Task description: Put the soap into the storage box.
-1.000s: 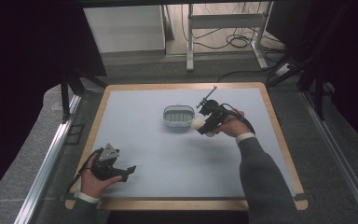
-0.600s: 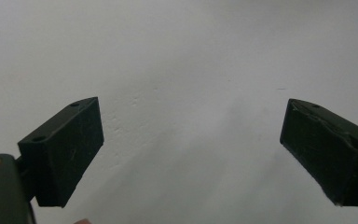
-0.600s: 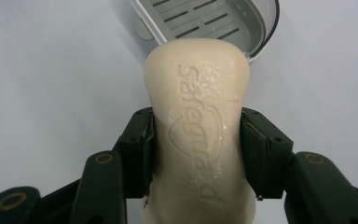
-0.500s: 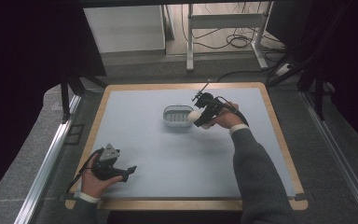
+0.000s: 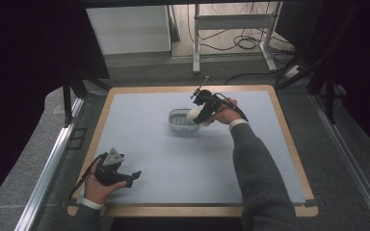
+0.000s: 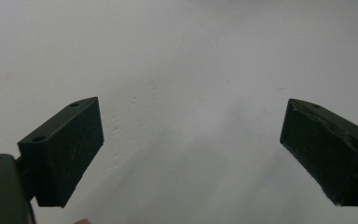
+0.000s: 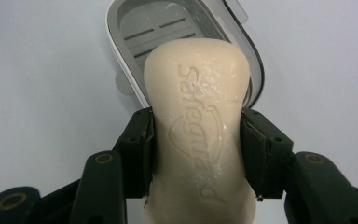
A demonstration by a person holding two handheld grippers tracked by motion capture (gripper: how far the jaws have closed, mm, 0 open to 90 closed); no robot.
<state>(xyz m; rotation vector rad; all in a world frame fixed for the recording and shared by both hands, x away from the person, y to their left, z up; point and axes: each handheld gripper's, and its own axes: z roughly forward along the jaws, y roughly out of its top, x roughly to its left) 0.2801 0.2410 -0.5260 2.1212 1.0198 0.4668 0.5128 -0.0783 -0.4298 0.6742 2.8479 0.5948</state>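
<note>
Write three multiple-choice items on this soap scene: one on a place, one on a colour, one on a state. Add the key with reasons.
1. Where is the bar of soap?
A. Lying in the soap dish
B. Between the right gripper's pads, over the soap dish
C. Beside the left gripper

2. What colour is the soap?
A. Cream
B. Green
C. Pink

3. How do the left gripper's jaws stand?
A. Shut on the soap
B. Shut on nothing
C. Wide open, with nothing between them

Key: 1 B, the right gripper clamps the bar above the grey soap dish. 2 A, the bar is cream all over. 3 C, the left gripper has only the table mat between its jaws.
</note>
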